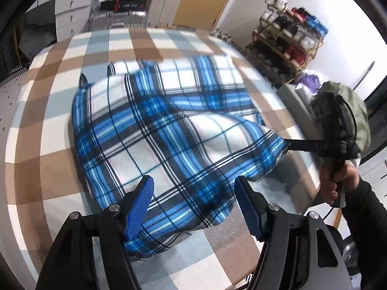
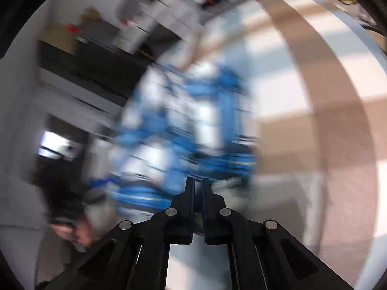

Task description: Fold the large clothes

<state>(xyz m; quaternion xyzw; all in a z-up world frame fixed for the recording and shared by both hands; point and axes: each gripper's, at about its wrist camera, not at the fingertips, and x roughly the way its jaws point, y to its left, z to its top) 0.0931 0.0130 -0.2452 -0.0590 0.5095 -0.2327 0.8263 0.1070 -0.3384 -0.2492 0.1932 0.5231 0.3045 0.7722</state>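
A blue, white and black plaid garment (image 1: pixel 164 133) lies partly folded on the checked tablecloth (image 1: pixel 55 159). My left gripper (image 1: pixel 193 191) is open above the garment's near edge, its blue pads on either side of the cloth. My right gripper (image 1: pixel 287 145) is at the garment's right corner, and that corner is lifted and pulled toward it. In the right wrist view the right gripper (image 2: pixel 198 183) has its fingers nearly together, with the blurred plaid garment (image 2: pixel 183 130) just ahead of the tips.
A wooden shoe rack (image 1: pixel 287 41) stands at the back right. White drawers (image 1: pixel 70 7) and a silver suitcase (image 1: pixel 118 19) stand behind the table. The table's right edge (image 1: pixel 312 188) lies close to the right hand.
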